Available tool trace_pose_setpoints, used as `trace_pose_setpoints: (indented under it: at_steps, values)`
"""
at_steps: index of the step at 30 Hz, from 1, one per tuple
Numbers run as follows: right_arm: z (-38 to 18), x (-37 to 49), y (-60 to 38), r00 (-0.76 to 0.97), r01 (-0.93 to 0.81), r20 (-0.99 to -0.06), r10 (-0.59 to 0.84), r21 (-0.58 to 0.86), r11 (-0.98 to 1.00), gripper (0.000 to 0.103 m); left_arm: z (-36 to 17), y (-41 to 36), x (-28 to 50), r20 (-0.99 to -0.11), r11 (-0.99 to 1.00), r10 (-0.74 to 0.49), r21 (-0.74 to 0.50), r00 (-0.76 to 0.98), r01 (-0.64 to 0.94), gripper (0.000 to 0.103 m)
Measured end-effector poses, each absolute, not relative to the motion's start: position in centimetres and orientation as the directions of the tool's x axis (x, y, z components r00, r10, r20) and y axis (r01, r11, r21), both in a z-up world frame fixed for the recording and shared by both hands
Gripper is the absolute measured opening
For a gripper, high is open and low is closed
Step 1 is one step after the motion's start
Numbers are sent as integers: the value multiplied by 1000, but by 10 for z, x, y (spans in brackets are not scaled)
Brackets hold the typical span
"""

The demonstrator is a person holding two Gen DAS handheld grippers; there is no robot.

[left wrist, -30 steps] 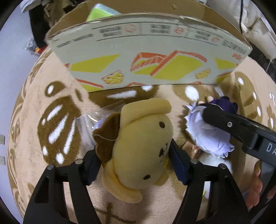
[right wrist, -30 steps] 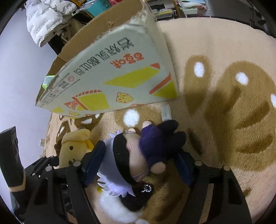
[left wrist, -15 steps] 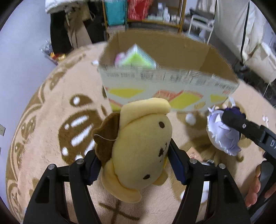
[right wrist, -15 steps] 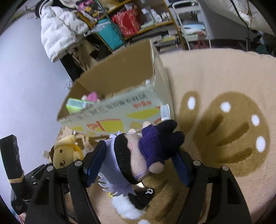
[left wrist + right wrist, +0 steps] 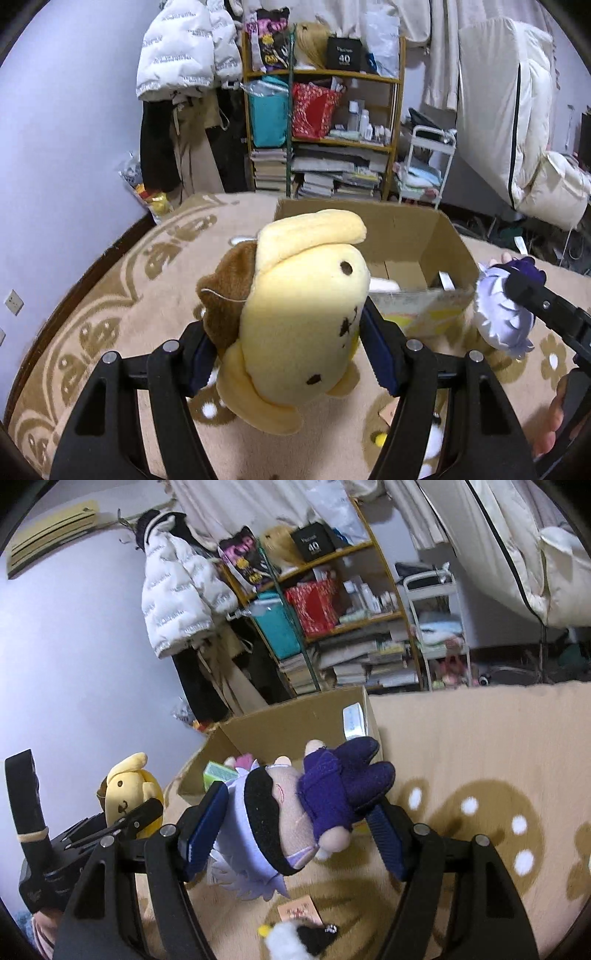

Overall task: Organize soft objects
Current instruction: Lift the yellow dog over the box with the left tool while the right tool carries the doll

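Observation:
My left gripper (image 5: 291,350) is shut on a yellow dog plush (image 5: 299,321) with a brown beret and holds it in the air in front of an open cardboard box (image 5: 417,236). My right gripper (image 5: 295,830) is shut on a small doll (image 5: 295,812) with white hair, a black blindfold and purple clothes, also lifted. The doll shows at the right of the left wrist view (image 5: 506,317). The yellow plush shows at the left of the right wrist view (image 5: 129,794). The box (image 5: 295,716) holds a green pack (image 5: 218,771) and a pink item.
A beige rug (image 5: 122,306) with brown patterns covers the floor. A small black and white plush (image 5: 299,938) and a card lie on it below the right gripper. A cluttered shelf (image 5: 325,129), hanging coats and a white cart stand behind the box.
Both grippers have risen from the rug with their toys. The box has dropped lower and farther in view, and the room behind it has come into view.

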State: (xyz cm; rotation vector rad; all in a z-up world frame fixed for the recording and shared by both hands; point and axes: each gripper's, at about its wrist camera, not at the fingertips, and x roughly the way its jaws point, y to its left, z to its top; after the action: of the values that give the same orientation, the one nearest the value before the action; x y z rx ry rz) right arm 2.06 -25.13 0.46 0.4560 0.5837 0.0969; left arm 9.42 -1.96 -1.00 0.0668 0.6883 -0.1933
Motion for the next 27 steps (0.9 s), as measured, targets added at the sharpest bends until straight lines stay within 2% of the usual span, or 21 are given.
trace_pose_setpoints:
  at_steps: [12, 27]
  values:
    - [11, 43, -257, 862, 5, -465, 203, 409, 913, 78, 19, -33, 122, -554, 976, -170, 21, 815, 218, 69]
    - [12, 59, -255, 876, -11, -444, 189, 374, 928, 78, 3, -58, 157, -577, 957, -207, 49, 790, 287, 70]
